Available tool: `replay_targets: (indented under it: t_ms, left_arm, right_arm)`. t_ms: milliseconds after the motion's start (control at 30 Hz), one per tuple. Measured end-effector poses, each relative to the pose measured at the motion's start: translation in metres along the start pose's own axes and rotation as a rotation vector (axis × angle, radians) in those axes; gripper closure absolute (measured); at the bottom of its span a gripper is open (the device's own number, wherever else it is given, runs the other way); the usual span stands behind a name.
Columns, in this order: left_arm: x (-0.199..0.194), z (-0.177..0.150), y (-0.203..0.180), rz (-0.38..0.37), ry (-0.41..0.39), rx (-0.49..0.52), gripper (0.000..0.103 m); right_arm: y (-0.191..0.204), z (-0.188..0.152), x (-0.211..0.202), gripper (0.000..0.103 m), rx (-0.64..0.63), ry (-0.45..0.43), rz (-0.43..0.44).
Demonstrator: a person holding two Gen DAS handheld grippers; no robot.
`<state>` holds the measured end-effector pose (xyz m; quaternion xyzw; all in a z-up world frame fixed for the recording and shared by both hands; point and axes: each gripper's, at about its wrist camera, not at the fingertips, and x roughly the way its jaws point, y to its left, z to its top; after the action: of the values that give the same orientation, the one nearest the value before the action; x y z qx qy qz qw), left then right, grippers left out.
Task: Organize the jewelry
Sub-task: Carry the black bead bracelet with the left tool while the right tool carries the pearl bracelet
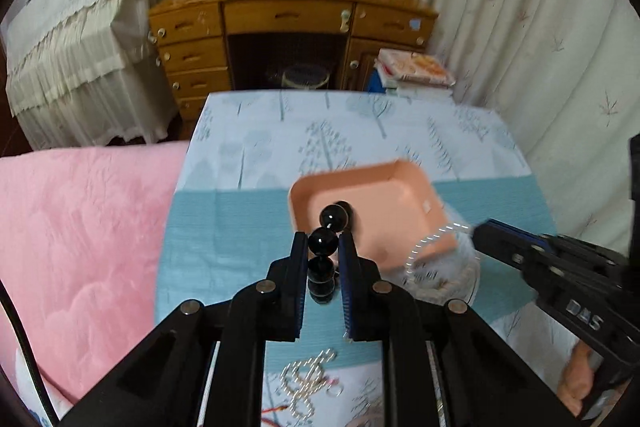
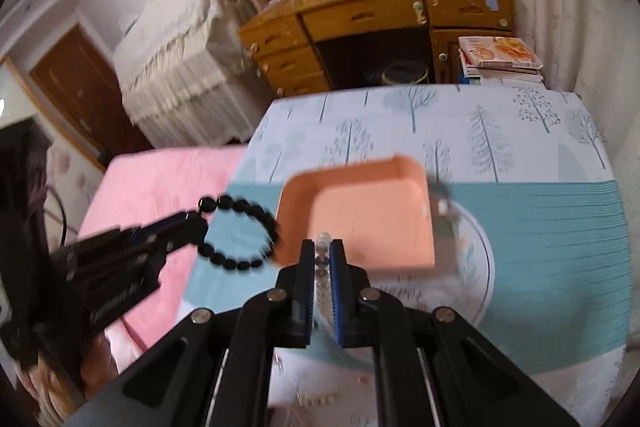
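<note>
My left gripper [image 1: 324, 239] is shut on a black bead bracelet [image 1: 323, 242], held in the air just in front of a pink square tray [image 1: 380, 195]. In the right wrist view this bracelet [image 2: 240, 235] hangs as a ring from the left gripper [image 2: 200, 218], left of the tray [image 2: 372, 215]. My right gripper [image 2: 322, 246] is shut on a strand of clear beads [image 2: 321, 259] at the tray's near edge. From the left wrist view the right gripper [image 1: 478, 227] carries that pale strand [image 1: 428, 247] as a blurred loop. The tray looks empty.
A silver bead chain [image 1: 308, 375] lies heaped on the tree-print tablecloth [image 1: 248, 211] under my left gripper. A round clear dish [image 2: 480, 267] sits under the tray's right corner. A pink blanket [image 1: 80, 235] lies left of the table, and a wooden desk [image 1: 280, 15] stands behind it.
</note>
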<state>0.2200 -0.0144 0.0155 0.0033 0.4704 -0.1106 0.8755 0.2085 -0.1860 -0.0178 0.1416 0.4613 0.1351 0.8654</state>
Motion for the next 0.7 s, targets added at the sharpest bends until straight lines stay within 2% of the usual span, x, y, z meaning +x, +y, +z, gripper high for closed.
replay_targets:
  t_ms: [100, 200, 367, 433, 467, 533, 567, 600, 700]
  left_arm:
    - [0.011, 0.012, -0.012, -0.005, -0.019, 0.019, 0.09]
    - [0.039, 0.017, -0.022, 0.0, 0.009, 0.029, 0.09]
    - [0.097, 0.011, -0.023, 0.042, 0.061, 0.02, 0.09]
    - [0.111, 0.005, -0.02, 0.031, 0.073, 0.009, 0.09]
    - [0.113, 0.001, -0.019, 0.036, 0.067, 0.005, 0.085]
    - [0.112, -0.004, -0.018, 0.064, 0.04, 0.009, 0.061]
    - [0.109, -0.006, -0.019, 0.078, 0.021, 0.016, 0.032]
    - [0.106, -0.007, -0.019, 0.094, 0.0, 0.019, 0.014]
    - [0.092, -0.012, -0.019, 0.121, -0.079, 0.008, 0.012]
  right_arm:
    - [-0.015, 0.012, 0.02, 0.096, 0.05, -0.004, 0.004]
    - [-0.031, 0.018, 0.046, 0.096, 0.087, 0.023, -0.009]
    - [-0.06, 0.006, 0.085, 0.095, 0.159, 0.109, -0.042]
    - [-0.068, -0.001, 0.094, 0.095, 0.172, 0.139, -0.07]
    - [-0.071, -0.004, 0.096, 0.095, 0.174, 0.153, -0.096]
    - [-0.072, -0.011, 0.1, 0.095, 0.179, 0.191, -0.097]
    - [-0.072, -0.014, 0.102, 0.095, 0.18, 0.21, -0.099]
    - [-0.071, -0.016, 0.101, 0.095, 0.172, 0.202, -0.112]
    - [-0.065, -0.021, 0.1, 0.095, 0.163, 0.223, -0.157]
